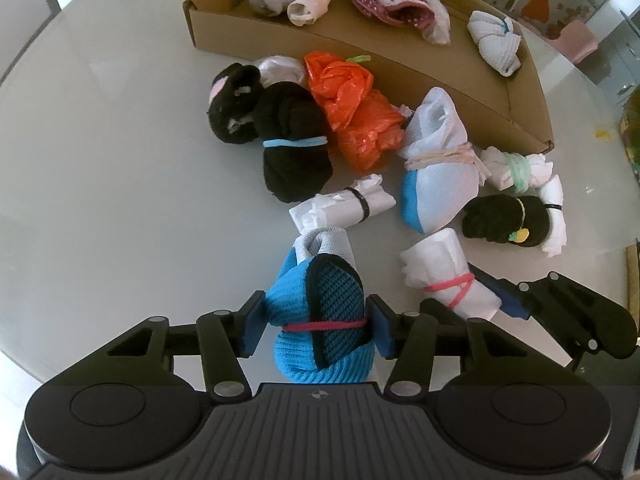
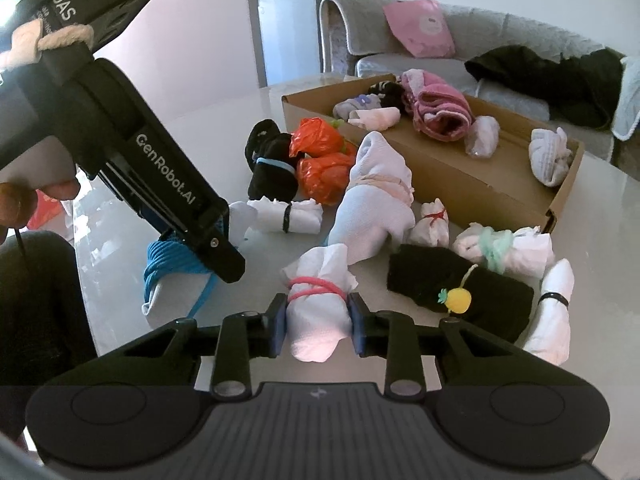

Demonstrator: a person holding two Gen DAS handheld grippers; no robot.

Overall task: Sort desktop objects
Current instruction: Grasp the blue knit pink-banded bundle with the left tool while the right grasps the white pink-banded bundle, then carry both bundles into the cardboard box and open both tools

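Observation:
A blue sock bundle [image 1: 320,312] tied with a pink band lies on the white table [image 1: 120,184], and my left gripper [image 1: 316,328] is shut on it, a pad pressed on each side. Beside it, my right gripper [image 2: 319,328] is shut on a white roll [image 2: 316,312] bound with a pink band. The left wrist view shows that roll [image 1: 448,280] and the right gripper [image 1: 472,300] at the lower right. The right wrist view shows the left gripper [image 2: 200,256] angled down onto the blue bundle [image 2: 172,260]. A brown cardboard box [image 1: 400,76] behind holds several bundles.
Loose on the table between grippers and box: black sock bundles [image 1: 288,148], an orange plastic bag [image 1: 352,108], a white-and-blue bundle [image 1: 436,168], white rolls [image 1: 344,204], a black sock with a pineapple tie [image 2: 456,284]. A sofa [image 2: 480,52] stands beyond the table.

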